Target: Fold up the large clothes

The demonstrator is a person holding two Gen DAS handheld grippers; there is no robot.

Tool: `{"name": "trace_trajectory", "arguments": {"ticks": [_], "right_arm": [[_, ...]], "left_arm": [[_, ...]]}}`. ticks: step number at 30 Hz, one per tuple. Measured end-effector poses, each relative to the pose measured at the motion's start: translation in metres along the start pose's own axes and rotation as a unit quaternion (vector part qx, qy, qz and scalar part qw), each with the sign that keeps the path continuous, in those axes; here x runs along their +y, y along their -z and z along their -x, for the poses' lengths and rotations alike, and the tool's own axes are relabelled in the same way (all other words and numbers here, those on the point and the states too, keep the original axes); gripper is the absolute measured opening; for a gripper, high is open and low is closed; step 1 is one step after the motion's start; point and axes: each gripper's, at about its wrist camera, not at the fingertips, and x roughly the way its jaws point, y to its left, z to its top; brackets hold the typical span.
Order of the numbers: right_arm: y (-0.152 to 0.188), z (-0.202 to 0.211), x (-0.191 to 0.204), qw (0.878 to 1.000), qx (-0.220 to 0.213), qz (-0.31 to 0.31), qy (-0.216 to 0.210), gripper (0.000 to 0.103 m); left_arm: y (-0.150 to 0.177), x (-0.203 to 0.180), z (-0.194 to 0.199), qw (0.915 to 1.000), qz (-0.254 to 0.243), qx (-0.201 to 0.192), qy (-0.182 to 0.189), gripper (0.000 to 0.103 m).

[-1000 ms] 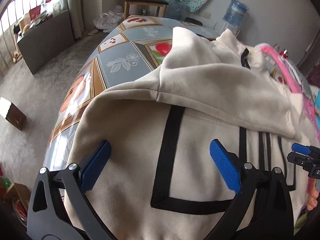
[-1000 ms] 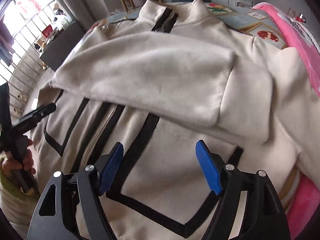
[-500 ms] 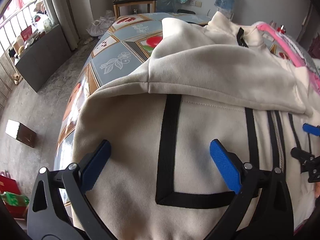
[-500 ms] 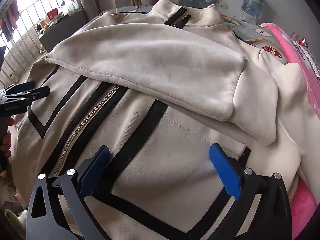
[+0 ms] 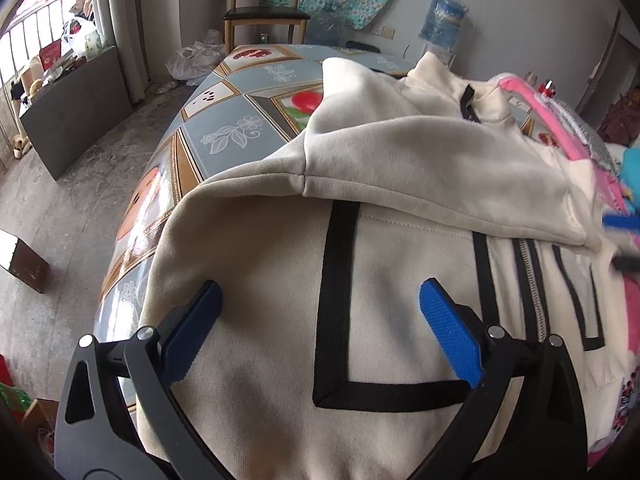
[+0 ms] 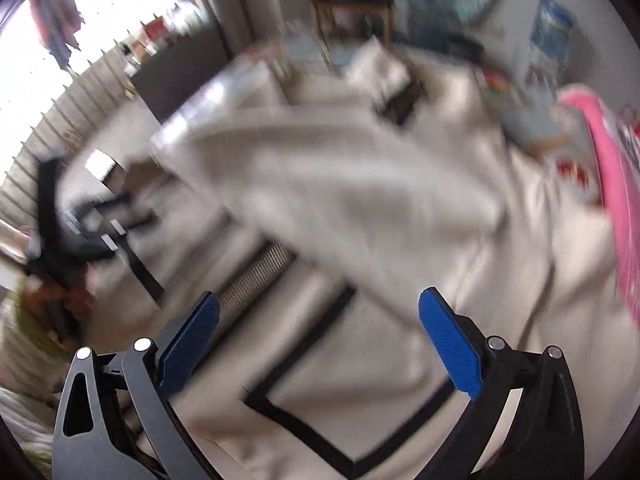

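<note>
Both claws wide and empty over the cream jacket (image 5: 400, 184), sleeves already folded in.

Jacket lay front-up on the patterned table (image 5: 224, 128), zip (image 5: 534, 280) closed, collar at the far end, hem nearest the cameras. One sleeve (image 5: 432, 168) was laid across the chest, likely to square the body off before a lengthwise fold. Left gripper (image 5: 320, 324) hovered over the hem-side panel with the black trim (image 5: 340, 300), jaws spread, pads not touching cloth. Right gripper (image 6: 320, 328) had just finished opening, nothing between its jaws; its view was motion-blurred, so exact spot over the jacket was hard to tell. Pink cloth (image 5: 560, 128) lay beside the jacket on the far right. Probably both were lining up to take the hem corners next.
</note>
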Motion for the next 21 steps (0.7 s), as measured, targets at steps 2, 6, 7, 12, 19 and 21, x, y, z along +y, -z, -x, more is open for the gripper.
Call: {"name": "trace_trajectory", "arguments": {"ticks": [2,6,7,12,19,21], "right_arm": [[-0.034,0.013,0.006,0.998,-0.038,0.013,-0.039,0.097],[-0.112,-0.015,0.014,0.995,-0.040,0.023,-0.087,0.097],[-0.127,-0.031,0.012,0.995,-0.029,0.021,-0.096,0.097],[-0.184,-0.141,0.011,0.991,0.070,-0.001,-0.111,0.086],[-0.190,-0.202,0.018,0.986,0.126,0.013,-0.107,0.050],[-0.185,-0.204,0.025,0.985,0.133,0.032,-0.100,0.031]], "left_arm": [[-0.001,0.001,0.006,0.9999,-0.002,-0.012,-0.004,0.096],[-0.011,-0.010,0.019,0.9973,-0.042,-0.051,-0.030,0.096],[-0.016,-0.012,0.019,0.9969,-0.046,-0.051,-0.037,0.096],[-0.035,-0.011,0.005,0.9960,-0.055,-0.041,-0.056,0.096],[-0.044,-0.002,-0.002,0.9957,-0.058,-0.035,-0.063,0.074],[-0.044,0.001,-0.002,0.9959,-0.055,-0.033,-0.064,0.062]]}}
